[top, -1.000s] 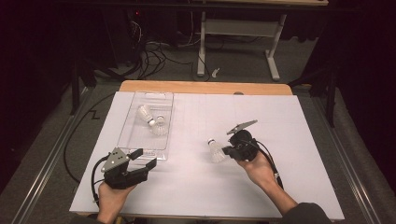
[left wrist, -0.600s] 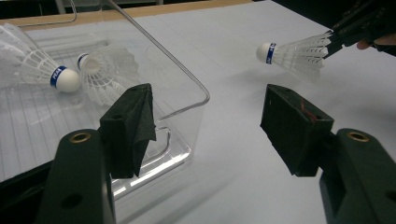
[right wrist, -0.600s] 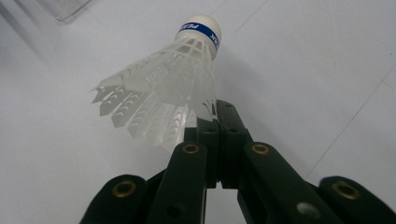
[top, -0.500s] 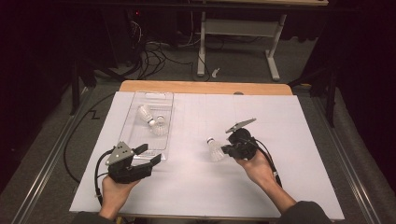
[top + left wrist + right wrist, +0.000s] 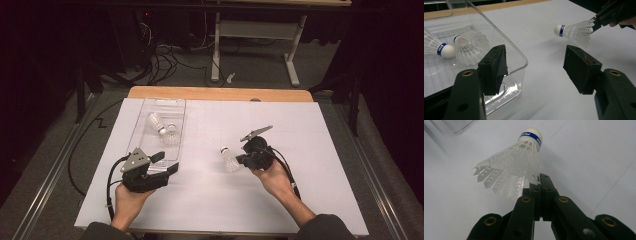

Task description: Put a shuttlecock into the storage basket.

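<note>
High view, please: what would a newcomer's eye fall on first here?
Probably the white shuttlecock right of the table's middle, pinched by its skirt in the shut right gripper. Next, the clear tray at far left holding two more shuttlecocks, with the open left gripper at its near end.

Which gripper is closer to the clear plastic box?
Left. The left gripper hangs open right at the near corner of the clear box, while the right gripper is off to its side, pinching a shuttlecock.
</note>
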The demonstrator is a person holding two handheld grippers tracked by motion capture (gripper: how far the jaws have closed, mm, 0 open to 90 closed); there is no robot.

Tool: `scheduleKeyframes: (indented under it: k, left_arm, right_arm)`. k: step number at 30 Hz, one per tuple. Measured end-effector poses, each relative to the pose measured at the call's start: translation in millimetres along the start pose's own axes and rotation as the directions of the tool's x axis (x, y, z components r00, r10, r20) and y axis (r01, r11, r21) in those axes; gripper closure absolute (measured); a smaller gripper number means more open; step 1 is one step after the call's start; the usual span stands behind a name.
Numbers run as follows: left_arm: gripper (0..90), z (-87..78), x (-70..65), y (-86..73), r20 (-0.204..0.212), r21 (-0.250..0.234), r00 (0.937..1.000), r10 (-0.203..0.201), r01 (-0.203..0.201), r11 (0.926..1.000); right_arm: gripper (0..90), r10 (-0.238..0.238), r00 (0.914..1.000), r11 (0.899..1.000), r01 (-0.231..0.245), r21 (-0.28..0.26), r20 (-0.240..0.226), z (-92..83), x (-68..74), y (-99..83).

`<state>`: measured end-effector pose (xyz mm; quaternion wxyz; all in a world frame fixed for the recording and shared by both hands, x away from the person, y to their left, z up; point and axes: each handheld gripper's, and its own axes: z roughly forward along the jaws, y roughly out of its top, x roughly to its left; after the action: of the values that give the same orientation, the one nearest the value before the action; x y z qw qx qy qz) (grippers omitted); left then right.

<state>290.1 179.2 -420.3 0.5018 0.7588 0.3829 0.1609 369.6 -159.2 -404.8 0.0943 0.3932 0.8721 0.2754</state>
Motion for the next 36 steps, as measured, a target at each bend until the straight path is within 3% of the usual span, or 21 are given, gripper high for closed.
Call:
scheduleKeyframes:
  k: [36]
  left_arm:
    - [36.0,35.1,-15.0,12.4,0.069,0.056,0.9968,0.040,-0.044,0.9975]
  right_arm:
    - [90.0,-0.005,1.0000,1.000,0.005,0.014,-0.003,3.0,2.4,7.4]
